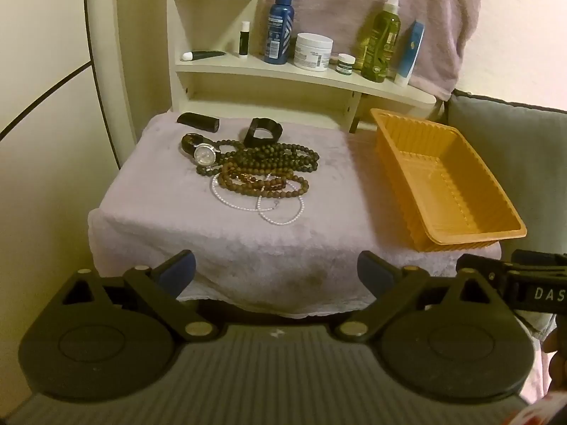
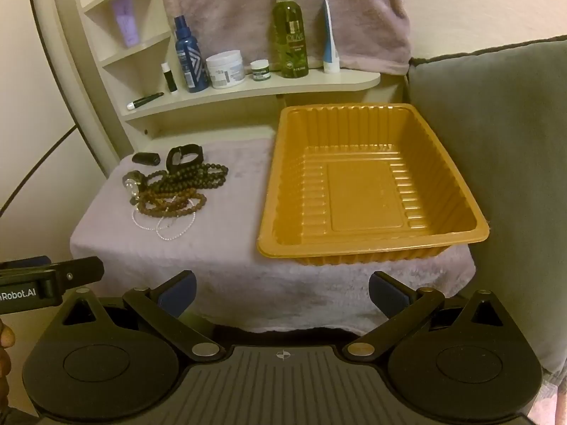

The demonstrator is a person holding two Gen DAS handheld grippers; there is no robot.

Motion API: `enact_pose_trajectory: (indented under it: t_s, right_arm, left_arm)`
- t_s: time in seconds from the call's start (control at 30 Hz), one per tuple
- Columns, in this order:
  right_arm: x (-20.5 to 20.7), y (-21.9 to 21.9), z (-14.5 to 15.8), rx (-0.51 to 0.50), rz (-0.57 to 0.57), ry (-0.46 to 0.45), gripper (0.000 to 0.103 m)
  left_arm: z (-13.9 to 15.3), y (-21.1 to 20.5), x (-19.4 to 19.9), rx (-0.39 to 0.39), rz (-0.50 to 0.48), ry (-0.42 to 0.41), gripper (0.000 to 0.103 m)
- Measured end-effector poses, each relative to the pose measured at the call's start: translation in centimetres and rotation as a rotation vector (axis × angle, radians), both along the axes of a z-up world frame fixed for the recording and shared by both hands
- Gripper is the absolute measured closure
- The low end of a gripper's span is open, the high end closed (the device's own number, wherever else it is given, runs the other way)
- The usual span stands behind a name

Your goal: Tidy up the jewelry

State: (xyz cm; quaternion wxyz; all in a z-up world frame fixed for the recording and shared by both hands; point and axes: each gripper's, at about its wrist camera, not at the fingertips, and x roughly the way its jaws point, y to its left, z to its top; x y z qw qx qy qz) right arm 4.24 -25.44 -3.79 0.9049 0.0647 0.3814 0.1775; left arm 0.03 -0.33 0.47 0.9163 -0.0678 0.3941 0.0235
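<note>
A heap of jewelry lies on a pale fluffy towel (image 1: pixel 170 212): dark bead strands (image 1: pixel 280 154), brown bead strands (image 1: pixel 262 182), white pearl loops (image 1: pixel 280 209), a silver-faced watch (image 1: pixel 204 154) and a black band (image 1: pixel 263 131). The same heap (image 2: pixel 177 187) shows at the left in the right wrist view. An empty orange tray (image 1: pixel 503 228) (image 2: pixel 269 248) stands to the right of the heap. My left gripper (image 1: pixel 276 271) is open near the towel's front edge, nothing between its fingers. My right gripper (image 2: pixel 281 288) is open too, in front of the tray.
A small black case (image 1: pixel 198 121) lies behind the heap. A cream shelf (image 1: pixel 248 67) at the back carries bottles, jars and tubes. A grey cushion (image 2: pixel 496 141) stands to the right of the tray. A pink cloth (image 1: pixel 372 7) hangs behind the shelf.
</note>
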Motion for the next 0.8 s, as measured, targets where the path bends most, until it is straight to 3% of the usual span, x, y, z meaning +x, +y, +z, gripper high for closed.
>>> enact_pose_trajectory:
  t_s: [0.8]
  right_arm:
    - [0.14, 0.00, 0.24, 0.004, 0.001, -0.003, 0.000]
  left_arm:
    - [0.19, 0.08, 0.15, -0.001, -0.001, -0.004, 0.006]
